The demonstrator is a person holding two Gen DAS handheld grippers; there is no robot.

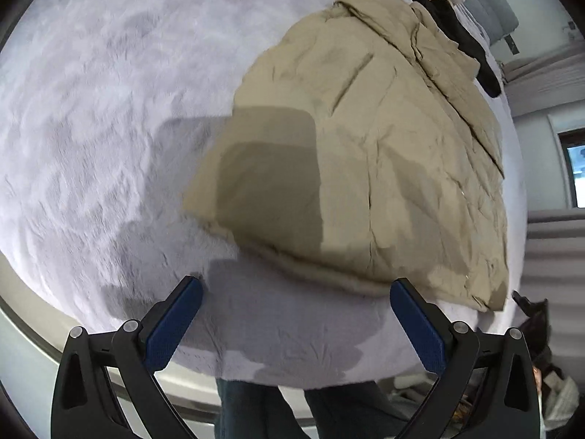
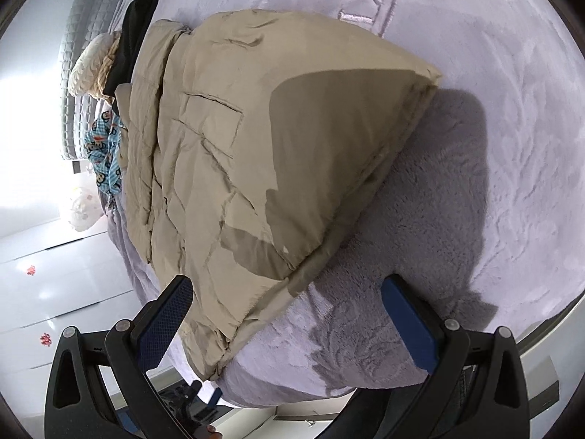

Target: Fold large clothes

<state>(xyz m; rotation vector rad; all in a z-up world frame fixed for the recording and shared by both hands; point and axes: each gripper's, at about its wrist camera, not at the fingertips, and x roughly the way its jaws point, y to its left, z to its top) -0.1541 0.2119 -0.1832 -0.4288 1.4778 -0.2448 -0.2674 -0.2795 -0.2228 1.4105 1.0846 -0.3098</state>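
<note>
- A tan padded jacket [image 1: 365,168] lies spread on a bed covered by a pale lilac fleece blanket [image 1: 109,109]; its quilted surface is creased, and its hem runs along the near side, close to the bed's edge
- The left tongs [image 1: 296,292] stand wide apart, holding nothing; their blue pads [image 1: 172,325] sit above the blanket just in front of the jacket's hem
- The right tongs [image 2: 287,292] are likewise spread and empty; the left pad [image 2: 164,318] overlaps the jacket's near corner in the view, though I cannot tell whether it touches
- Past the jacket's collar lie a black garment [image 2: 135,33], a cream knitted piece [image 2: 95,62] and a blue cartoon-print cloth [image 2: 106,153], all near a grey quilted headboard [image 2: 80,36]
- The tongs cast dark shadows over jacket and blanket
</note>
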